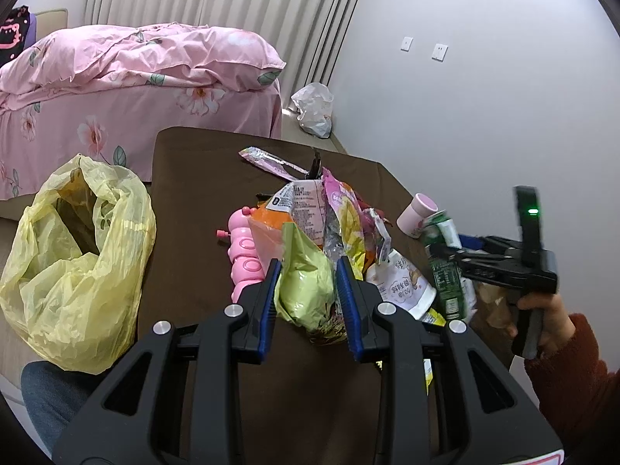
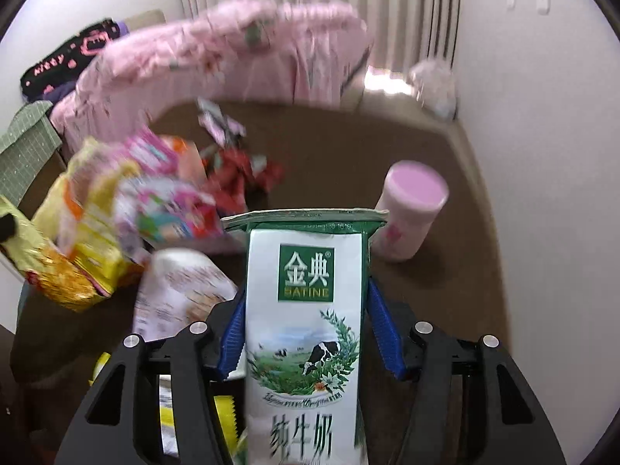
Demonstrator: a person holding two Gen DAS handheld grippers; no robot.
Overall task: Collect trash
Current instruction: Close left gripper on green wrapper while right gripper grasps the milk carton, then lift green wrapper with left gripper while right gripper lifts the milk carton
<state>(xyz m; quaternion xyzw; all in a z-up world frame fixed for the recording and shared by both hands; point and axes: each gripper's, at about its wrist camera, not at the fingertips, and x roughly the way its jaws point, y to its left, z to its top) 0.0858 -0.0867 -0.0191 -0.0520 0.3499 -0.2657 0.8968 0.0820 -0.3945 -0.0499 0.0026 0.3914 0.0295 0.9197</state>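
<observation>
Right wrist, milk carton (image 2: 306, 329) upright, lengthwise between jaws

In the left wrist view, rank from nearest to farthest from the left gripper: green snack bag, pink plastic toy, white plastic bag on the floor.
1. Crumpled green snack bag, between the left gripper's blue pads.
2. Pink plastic toy, just left, on the brown table.
3. White plastic bag, far back by the wall.

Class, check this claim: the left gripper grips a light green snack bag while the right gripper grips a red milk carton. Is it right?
Not quite. The milk carton in the right gripper is green and white, not red, as the right wrist view shows. The left gripper does grip the light green snack bag.
</observation>
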